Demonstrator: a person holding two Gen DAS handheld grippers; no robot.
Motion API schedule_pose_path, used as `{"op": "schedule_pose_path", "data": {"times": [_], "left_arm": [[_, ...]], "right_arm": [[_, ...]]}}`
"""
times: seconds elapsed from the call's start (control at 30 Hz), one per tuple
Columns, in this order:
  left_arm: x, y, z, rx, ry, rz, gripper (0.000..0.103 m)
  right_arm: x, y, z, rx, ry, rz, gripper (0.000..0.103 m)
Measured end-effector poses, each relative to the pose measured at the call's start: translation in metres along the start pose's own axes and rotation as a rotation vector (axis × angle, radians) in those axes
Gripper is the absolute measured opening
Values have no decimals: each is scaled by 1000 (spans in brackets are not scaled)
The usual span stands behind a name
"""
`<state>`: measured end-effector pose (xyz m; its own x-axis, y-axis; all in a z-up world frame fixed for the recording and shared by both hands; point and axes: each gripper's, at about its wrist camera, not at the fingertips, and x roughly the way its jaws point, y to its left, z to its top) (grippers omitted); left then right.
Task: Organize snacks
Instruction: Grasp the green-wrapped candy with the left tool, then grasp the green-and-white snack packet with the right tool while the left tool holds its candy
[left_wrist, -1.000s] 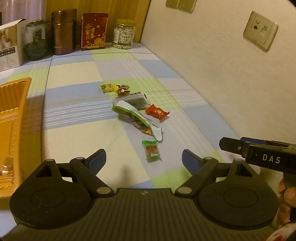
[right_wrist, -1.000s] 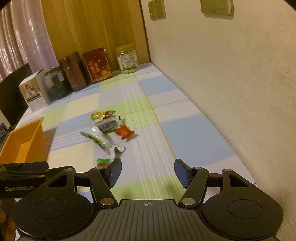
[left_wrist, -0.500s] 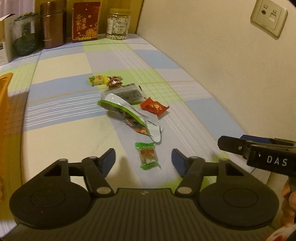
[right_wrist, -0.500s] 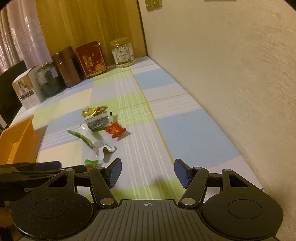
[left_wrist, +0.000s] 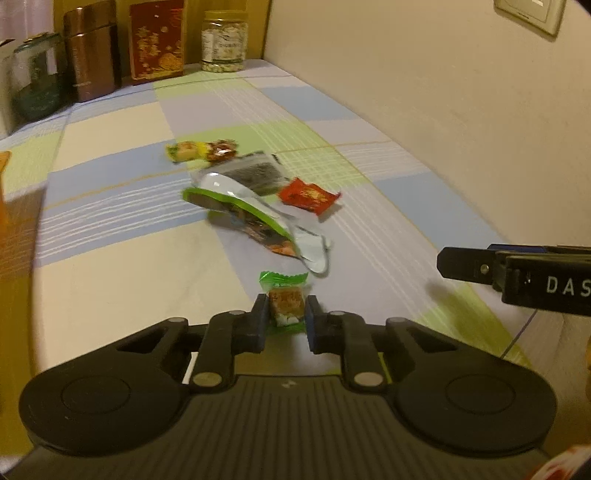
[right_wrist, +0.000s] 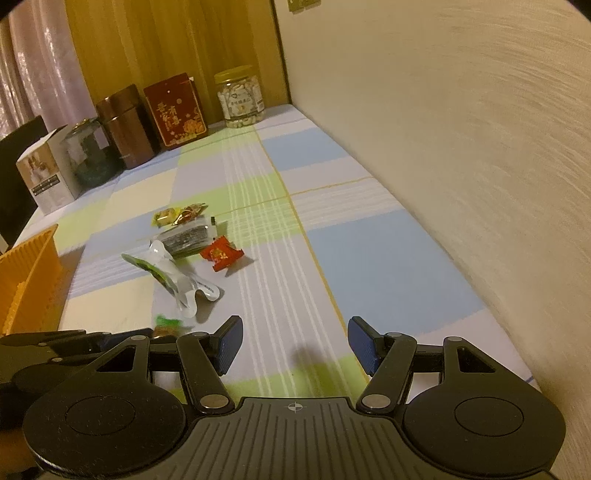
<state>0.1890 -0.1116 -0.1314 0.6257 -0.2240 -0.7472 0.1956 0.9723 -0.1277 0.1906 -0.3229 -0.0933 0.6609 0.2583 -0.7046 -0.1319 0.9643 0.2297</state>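
Observation:
My left gripper (left_wrist: 285, 313) is shut on a small green-wrapped snack (left_wrist: 285, 300) on the checked tablecloth, its blue pads pressed to both sides. Beyond it lie an opened green and silver packet (left_wrist: 255, 218), a red candy (left_wrist: 308, 195), a dark packet (left_wrist: 255, 171) and two small candies (left_wrist: 201, 150). In the right wrist view my right gripper (right_wrist: 294, 344) stands open over bare cloth with nothing between its fingers, and the green snack (right_wrist: 168, 323) shows just left of it beside the left gripper's arm. The right gripper's finger (left_wrist: 480, 266) reaches in from the right in the left wrist view.
An orange basket (right_wrist: 27, 273) stands at the left edge of the table. Along the far end are a white box (right_wrist: 44, 177), a glass jar (right_wrist: 90, 155), a brown tin (right_wrist: 125, 125), a red box (right_wrist: 175, 110) and a jar of nuts (right_wrist: 240, 98). A wall runs along the right.
My left gripper came down and forward onto the green-wrapped snack and its jaws closed from wide open onto it. The right gripper drifted slightly and stayed open.

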Motion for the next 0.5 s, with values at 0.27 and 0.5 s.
{"op": "schedule_pose_path", "data": {"times": [0.27,0.5], "left_arm": [[-30,36,10,-52,-43,95,18],[-54,63,15,-118,-68,141,18]], "right_arm": [[12,28,13,-150,-19,163,64],[42,67,30,-380,-15,280,64]]}}
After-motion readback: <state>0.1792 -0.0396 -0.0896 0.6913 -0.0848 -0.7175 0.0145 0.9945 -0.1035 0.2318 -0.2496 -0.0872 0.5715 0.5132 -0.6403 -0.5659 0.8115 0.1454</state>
